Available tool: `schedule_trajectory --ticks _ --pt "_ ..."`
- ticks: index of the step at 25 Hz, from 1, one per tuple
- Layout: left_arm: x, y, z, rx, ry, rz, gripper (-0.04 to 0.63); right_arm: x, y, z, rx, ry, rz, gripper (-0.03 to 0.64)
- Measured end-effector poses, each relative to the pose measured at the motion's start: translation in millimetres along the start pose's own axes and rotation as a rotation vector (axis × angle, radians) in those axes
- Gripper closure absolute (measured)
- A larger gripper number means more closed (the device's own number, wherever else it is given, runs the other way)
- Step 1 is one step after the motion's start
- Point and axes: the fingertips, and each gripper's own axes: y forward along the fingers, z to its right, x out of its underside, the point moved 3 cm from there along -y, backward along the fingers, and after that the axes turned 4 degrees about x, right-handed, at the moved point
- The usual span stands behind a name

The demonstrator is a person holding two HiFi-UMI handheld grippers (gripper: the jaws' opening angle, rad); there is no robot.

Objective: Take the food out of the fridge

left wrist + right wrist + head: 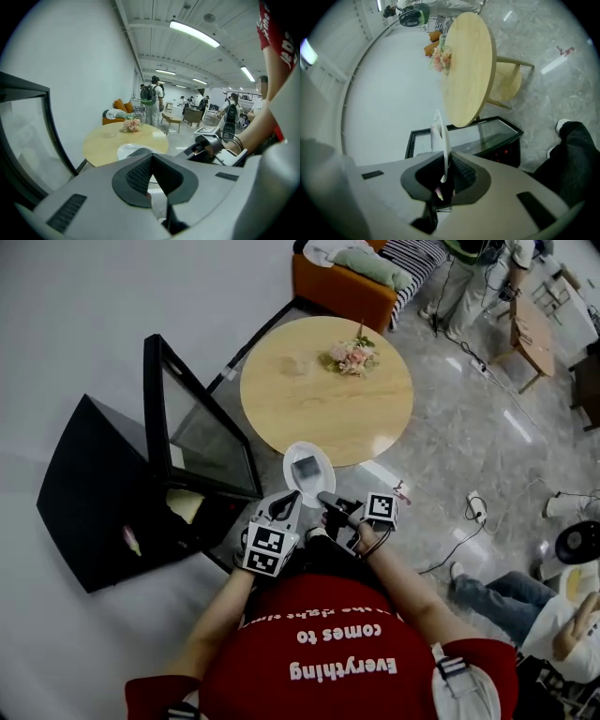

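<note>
Pinching the near rim of a white plate point(307, 486), the right hand-held gripper point(325, 499) holds it roughly level with a dark piece of food point(306, 468) lying on it. The plate is out of the fridge point(94, 484), in the air just past the open glass door point(202, 432). From above, its far edge overlaps the near edge of the round counter point(328, 381).

From the grip, the plate reaches away from the person, straight toward the counter. Setting it down looks like a short push forward followed by a lowering. The right hand is the one placed to do it.

The left hand-held gripper point(283, 510) sits just beside the right one, at the plate's near edge, with its jaws pressed together on nothing. Something yellowish point(185, 505) lies inside the fridge.
</note>
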Motion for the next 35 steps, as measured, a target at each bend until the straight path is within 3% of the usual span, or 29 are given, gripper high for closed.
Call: schedule_trajectory --ticks 5,12,20,28,32,34,35 --pt "-4.8 34.2 6.3 0.028 -0.059 0.018 0.589 -45.7 6.2 14.2 0.031 0.008 0.099 0.581" --pt "-2.1 69.4 -0.9 -0.028 -0.093 -0.003 0.589 -94.5 24.3 36.1 0.121 0.054 0.182 0.581" --pt "0.1 76.9 1.3 -0.034 -0.17 0.003 0.589 -109.0 31.7 54.7 0.182 0.136 0.198 0.581" --pt "0.3 79.6 -1.5 -0.083 -0.194 -0.006 0.589 -119.1 37.6 60.5 0.355 0.181 0.193 0.581" --pt "-0.3 82.8 -1.0 -0.089 -0.187 -0.015 0.589 -129.6 36.0 57.5 0.477 0.143 0.209 0.578" --pt "1.0 84.0 0.1 -0.088 -0.183 -0.021 0.589 -132.4 38.6 54.8 0.56 0.047 0.163 0.571" --pt "1.6 84.6 1.0 -0.087 -0.18 -0.024 0.589 -133.9 39.4 52.1 0.62 -0.049 0.134 0.566"
